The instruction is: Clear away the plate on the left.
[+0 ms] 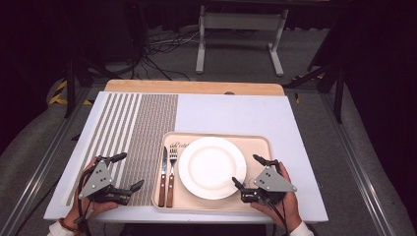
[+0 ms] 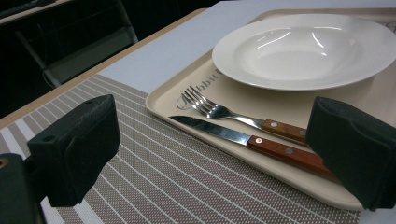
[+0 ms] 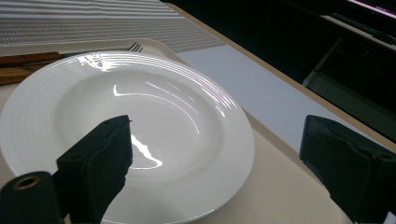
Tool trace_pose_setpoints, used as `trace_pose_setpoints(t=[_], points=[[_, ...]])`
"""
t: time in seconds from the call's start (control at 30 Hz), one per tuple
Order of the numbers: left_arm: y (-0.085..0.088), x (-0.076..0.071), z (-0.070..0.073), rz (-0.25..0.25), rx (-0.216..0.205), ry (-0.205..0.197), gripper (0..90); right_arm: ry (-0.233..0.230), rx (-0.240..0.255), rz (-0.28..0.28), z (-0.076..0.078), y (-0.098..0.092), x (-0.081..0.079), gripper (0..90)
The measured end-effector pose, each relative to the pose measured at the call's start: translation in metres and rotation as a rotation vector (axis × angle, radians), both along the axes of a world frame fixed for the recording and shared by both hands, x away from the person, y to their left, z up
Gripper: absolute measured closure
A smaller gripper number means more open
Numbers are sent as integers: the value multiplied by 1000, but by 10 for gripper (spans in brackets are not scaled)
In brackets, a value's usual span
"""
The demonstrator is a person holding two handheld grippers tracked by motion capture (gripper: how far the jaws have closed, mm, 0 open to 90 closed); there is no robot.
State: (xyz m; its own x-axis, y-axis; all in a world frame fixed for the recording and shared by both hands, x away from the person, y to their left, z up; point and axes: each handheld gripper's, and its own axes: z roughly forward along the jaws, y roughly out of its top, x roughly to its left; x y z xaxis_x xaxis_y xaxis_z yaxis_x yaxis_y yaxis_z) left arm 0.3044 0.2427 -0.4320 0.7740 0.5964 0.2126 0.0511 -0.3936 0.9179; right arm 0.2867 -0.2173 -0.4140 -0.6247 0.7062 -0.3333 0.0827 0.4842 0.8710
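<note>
White plate (image 1: 212,167) sits on the tray (image 1: 255,145) beside fork (image 1: 171,174) and knife (image 1: 163,174). Both tongs, left (image 1: 124,172) and right (image 1: 247,170), gape wide, empty. Glazed rim could slip from a shallow pinch.

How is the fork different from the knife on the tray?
The fork ends in curved prongs; the knife ends in a flat pointed blade. The knife lies nearer the placemat, the fork nearer the plate. The knife looks a bit longer. Both have wooden handles and lie side by side on the tray.
</note>
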Motion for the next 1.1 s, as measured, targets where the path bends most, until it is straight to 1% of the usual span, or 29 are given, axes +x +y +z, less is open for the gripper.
trace_pose_setpoints(t=[0.03, 0.17, 0.2, 0.27, 0.3, 0.37, 0.4, 0.43, 0.53, 0.6, 0.63, 0.77, 0.8, 0.83, 0.9, 1.1], points=[[1, 0, -1, 3, -8, 10, 41, -1, 1, 5, 0, 0, 0, 105], [5, -1, -2, 14, -12, 23, 38, -1, 7, 8, 0, -1, -1, 103], [8, -2, -3, 24, -11, 21, 36, -3, 8, 10, 0, -1, -1, 103], [10, -4, -3, 33, -23, 29, 33, -6, 7, 11, 0, -1, -2, 103], [12, -4, -4, 44, -24, 22, 32, -8, 6, 12, 0, -2, -2, 102], [15, -6, -5, 49, -50, 35, 32, -9, 8, 11, 0, -2, -2, 102], [17, -7, -6, 51, -69, 52, 32, -9, 11, 11, 0, -2, -2, 102], [18, -7, -7, 55, -67, 57, 32, -9, 12, 11, 1, -2, -1, 101], [19, -9, -7, 58, -67, 54, 30, -8, 10, 10, 0, -2, -1, 94], [19, -8, -6, 64, -69, 41, 30, -8, 7, 11, 0, -1, -1, 94], [20, -8, -5, 63, -63, 42, 30, -9, 7, 9, 0, -1, -1, 94], [19, -7, -5, 59, -61, 38, 30, -9, 5, 7, 0, -2, -2, 94], [18, -8, -5, 64, -72, 37, 30, -9, 5, 6, 0, -1, -2, 94], [18, -8, -4, 62, -69, 29, 30, -8, 5, 6, 0, -1, -2, 94], [18, -9, -4, 53, -77, 23, 30, -9, -3, 5, 0, 0, -3, 94], [17, -10, -3, 42, -84, 27, 31, -17, 2, 2, 2, 2, -6, 94]])
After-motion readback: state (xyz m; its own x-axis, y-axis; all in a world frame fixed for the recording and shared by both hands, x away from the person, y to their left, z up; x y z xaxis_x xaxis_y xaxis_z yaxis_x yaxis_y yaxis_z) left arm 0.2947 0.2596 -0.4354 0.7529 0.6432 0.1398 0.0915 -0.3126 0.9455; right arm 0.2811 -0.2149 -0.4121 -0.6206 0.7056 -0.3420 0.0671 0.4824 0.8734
